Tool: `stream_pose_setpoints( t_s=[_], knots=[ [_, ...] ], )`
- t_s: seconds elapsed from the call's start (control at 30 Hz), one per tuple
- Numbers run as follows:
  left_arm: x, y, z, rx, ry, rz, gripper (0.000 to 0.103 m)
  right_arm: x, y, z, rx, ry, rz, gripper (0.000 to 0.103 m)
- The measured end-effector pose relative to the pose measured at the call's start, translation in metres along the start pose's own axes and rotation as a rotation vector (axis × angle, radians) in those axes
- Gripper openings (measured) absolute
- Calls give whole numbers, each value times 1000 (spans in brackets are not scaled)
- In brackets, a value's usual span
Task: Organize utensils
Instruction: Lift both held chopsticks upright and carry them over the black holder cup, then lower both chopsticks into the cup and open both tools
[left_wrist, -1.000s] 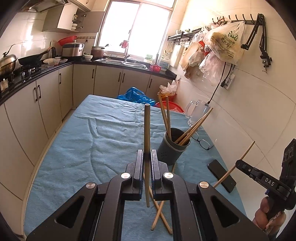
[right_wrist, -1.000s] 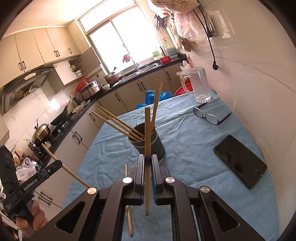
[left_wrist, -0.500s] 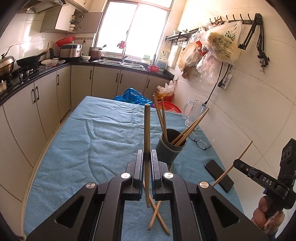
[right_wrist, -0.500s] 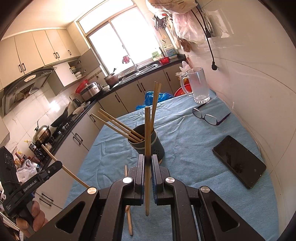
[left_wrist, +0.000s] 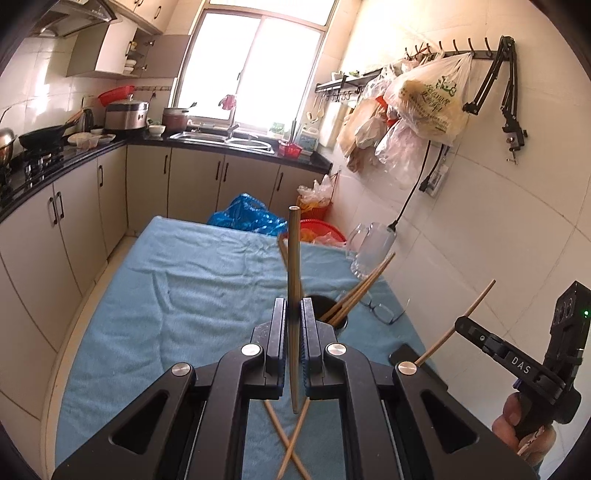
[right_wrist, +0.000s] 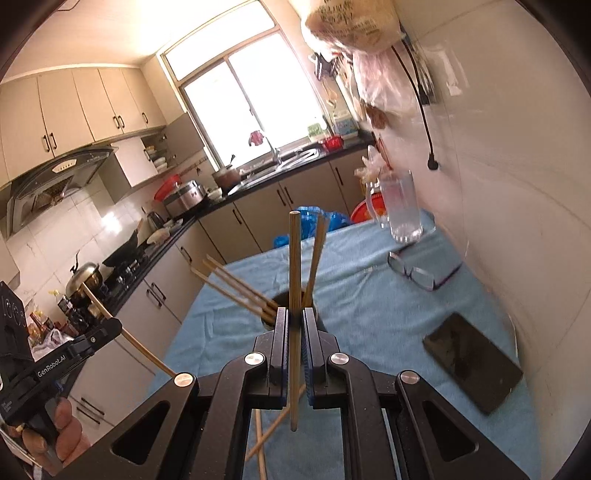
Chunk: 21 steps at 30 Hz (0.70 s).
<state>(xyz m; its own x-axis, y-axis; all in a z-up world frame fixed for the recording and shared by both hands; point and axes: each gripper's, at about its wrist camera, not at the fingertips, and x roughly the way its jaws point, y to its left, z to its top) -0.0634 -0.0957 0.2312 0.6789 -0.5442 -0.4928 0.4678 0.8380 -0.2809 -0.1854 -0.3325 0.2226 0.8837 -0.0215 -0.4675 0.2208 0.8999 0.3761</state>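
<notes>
Chopsticks (left_wrist: 294, 280), one clamped upright in each closed claw (left_wrist: 293, 332), have advanced toward the holder (right_wrist: 291, 306) near the surface's right edge, readying insertion.

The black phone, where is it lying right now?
In the right wrist view the black phone lies flat on the blue cloth, on the right near the wall, nearer than the glasses.

Pretty clearly a lived-in home kitchen: beige cabinets (left_wrist: 192, 184) are run under a black countertop (left_wrist: 110, 146), a sink (left_wrist: 221, 137) is set below the window (left_wrist: 255, 66), and a wok (left_wrist: 40, 134), rice cooker (left_wrist: 126, 115) and range hood (right_wrist: 55, 181) are seen.
</notes>
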Motion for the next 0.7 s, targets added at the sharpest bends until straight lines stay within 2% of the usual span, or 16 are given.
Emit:
stream_pose_setpoints(
  t_s=[0.43,0.7],
  knots=[
    [31,-24,64,1,-74,-20,6,26,14,57,6,-56,-1,7],
    [65,-27,73,-8,-81,-23,6,42,19,81,-1,-110,-31,7]
  ],
)
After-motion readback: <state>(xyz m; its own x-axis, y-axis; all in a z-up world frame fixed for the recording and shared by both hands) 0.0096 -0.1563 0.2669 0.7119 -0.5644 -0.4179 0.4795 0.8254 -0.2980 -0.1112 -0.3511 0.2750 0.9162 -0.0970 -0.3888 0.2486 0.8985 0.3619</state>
